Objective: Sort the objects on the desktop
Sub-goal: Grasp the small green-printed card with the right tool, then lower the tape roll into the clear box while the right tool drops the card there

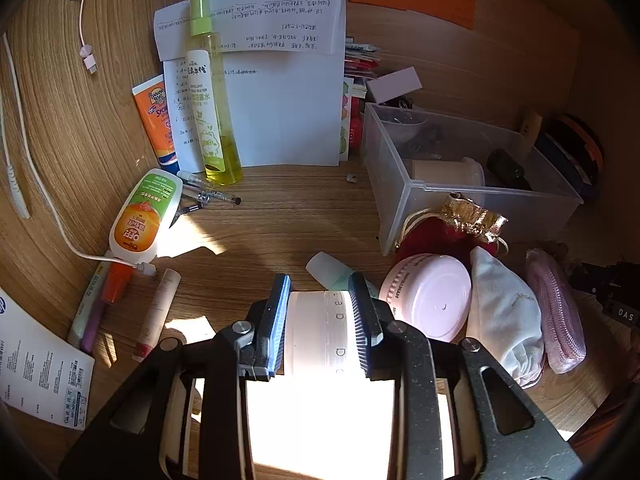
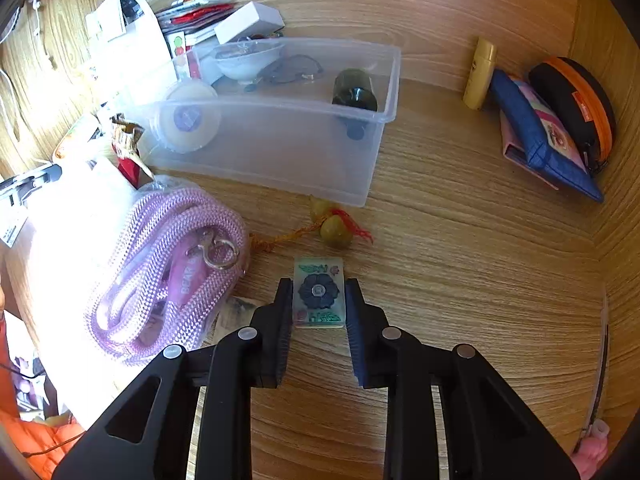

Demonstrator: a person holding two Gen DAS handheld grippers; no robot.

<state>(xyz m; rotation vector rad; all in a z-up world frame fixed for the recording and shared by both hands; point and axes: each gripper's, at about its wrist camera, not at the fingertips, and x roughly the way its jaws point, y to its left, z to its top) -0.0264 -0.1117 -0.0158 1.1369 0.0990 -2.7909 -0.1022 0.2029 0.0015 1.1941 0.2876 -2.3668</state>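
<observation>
My left gripper [image 1: 320,300] is shut on a white cylindrical jar [image 1: 316,332] with grey letters, held low over the desk in bright sunlight. My right gripper [image 2: 319,296] has its jaws on both sides of a small mahjong-style tile [image 2: 319,291] with a dark flower, lying flat on the desk; the pads touch or nearly touch its edges. A clear plastic bin [image 2: 256,152] stands beyond, holding a tape roll [image 2: 188,116], a white bowl [image 2: 246,58] and a dark bottle [image 2: 354,90]. The bin also shows in the left wrist view [image 1: 472,200].
Left wrist view: a yellow spray bottle [image 1: 210,92], an orange sunscreen tube [image 1: 156,120], a repellent bottle [image 1: 144,216], pens [image 1: 208,196], papers [image 1: 280,80], a pink round case [image 1: 428,296], a white pouch [image 1: 504,312]. Right wrist view: a pink rope bundle [image 2: 160,272], a bead charm [image 2: 334,228], pouches [image 2: 552,128].
</observation>
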